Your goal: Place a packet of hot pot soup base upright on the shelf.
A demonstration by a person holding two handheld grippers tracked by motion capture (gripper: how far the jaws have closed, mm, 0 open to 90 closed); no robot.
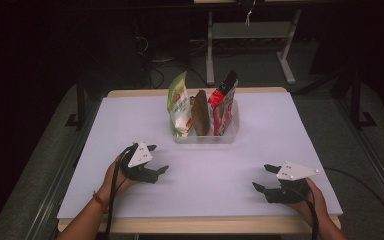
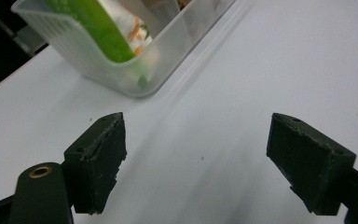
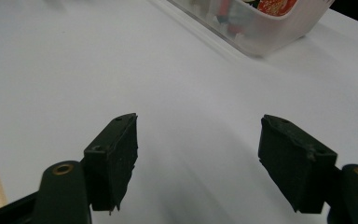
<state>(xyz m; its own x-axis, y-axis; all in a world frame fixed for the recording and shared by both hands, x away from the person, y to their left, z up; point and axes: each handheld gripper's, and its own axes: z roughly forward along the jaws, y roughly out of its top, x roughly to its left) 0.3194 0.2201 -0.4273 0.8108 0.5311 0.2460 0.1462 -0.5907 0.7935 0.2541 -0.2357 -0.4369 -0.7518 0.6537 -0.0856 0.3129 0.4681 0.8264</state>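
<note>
I hold both grippers low over the white table (image 1: 130,120), near edge, well apart from the bin (image 1: 205,136). Left gripper (image 1: 157,159) has jaws spread wide, nothing between them; right gripper (image 1: 263,177) same, empty. Three snack bags stand upright in the bin, packed side by side so they prop each other: green bag (image 1: 177,105), brown bag (image 1: 200,112), probably a wrapped snack, red bag (image 1: 224,102). Reads as a ready pose.
</note>
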